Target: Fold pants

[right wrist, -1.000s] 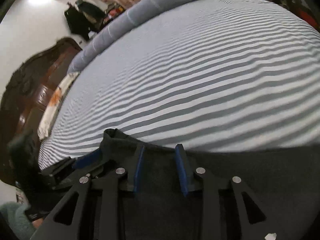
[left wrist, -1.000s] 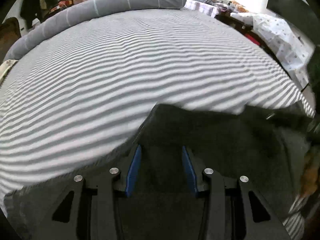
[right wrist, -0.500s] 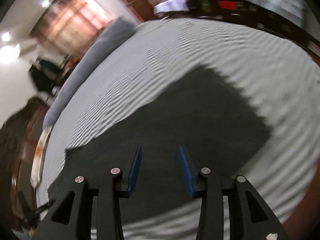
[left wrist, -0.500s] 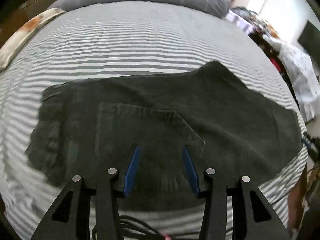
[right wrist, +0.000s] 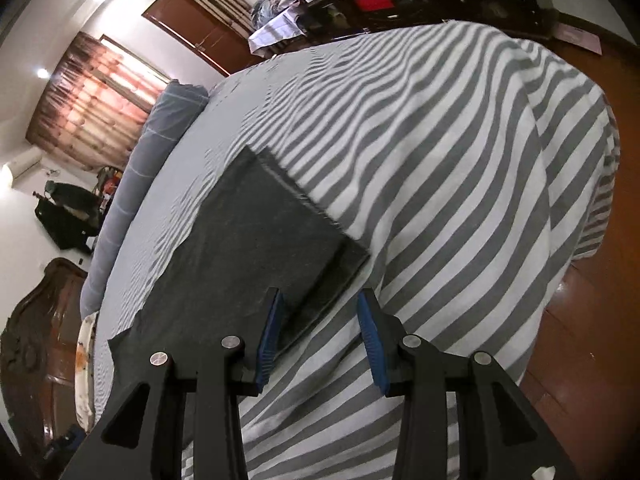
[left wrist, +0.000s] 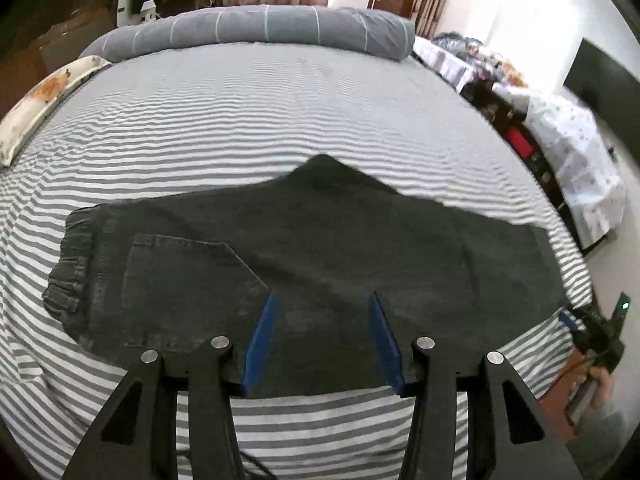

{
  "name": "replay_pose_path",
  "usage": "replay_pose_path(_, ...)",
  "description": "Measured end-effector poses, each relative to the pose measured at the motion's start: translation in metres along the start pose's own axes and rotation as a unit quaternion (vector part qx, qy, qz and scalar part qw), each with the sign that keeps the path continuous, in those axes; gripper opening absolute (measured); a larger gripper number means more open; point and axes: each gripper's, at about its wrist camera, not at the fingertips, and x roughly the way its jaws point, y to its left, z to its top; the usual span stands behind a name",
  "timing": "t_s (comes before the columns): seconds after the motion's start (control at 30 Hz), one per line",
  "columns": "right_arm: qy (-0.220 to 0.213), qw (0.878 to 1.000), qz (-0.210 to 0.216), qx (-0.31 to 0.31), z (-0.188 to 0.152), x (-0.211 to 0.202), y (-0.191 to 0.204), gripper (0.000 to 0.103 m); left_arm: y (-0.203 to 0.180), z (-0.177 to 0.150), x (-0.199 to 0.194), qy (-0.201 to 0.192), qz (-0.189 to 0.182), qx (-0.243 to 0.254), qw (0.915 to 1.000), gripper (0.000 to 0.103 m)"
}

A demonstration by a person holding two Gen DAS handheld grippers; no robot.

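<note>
Two claws spread, nothing pinched: left claw [left wrist: 322, 336] jaws just opened over pants [left wrist: 304, 256]; right claw [right wrist: 320, 334] above hem, lower centre. Pants laid flat on bed [left wrist: 280, 120], legs doubled; next, hem to be gripped for cross fold.

Dark pants [left wrist: 304, 256] lie flat on the striped bed [left wrist: 248, 120], a grey bolster [left wrist: 256, 28] at its far end.

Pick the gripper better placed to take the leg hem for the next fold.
Right. The right gripper hovers open over the dark denim pants' frayed hem corner; the left gripper sits mid-pants, nearer the back pocket.

Left hand-held gripper [left wrist: 322, 300] open, right [right wrist: 318, 298] too (seemingly empty)
</note>
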Motion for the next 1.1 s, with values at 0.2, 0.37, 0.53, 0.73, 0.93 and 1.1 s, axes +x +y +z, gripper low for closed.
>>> replay_pose_path(0.2,-0.009,0.999,0.047,0.017,0.006,0.009,-0.006,0.038,-0.022,-0.002,0.054,0.042,0.041,0.022,0.9981,0.050)
replay_pose_path(0.37,0.000,0.997,0.076,0.001,0.006,0.016,-0.003,0.018,-0.048,-0.008,0.077,0.057,0.039,0.054,0.9961,0.050)
replay_pose_path(0.53,-0.019,0.998,0.065,0.013,0.013,0.023,-0.004,0.019,-0.088,-0.013,0.080,0.047,0.011,0.118,0.9919,0.050)
replay_pose_path(0.73,-0.021,0.995,0.084,0.053,0.016,0.020,-0.003,0.008,-0.137,-0.021,0.091,0.055,-0.034,0.174,0.9826,0.050)
replay_pose_path(0.93,-0.025,0.992,0.120,0.036,0.017,-0.005,0.033,0.007,-0.151,-0.026,0.116,0.083,-0.030,0.202,0.9753,0.050)
replay_pose_path(1.1,-0.005,0.987,0.159,-0.022,0.012,-0.007,0.100,0.007,-0.115,-0.009,0.097,0.099,-0.095,0.138,0.9809,0.050)
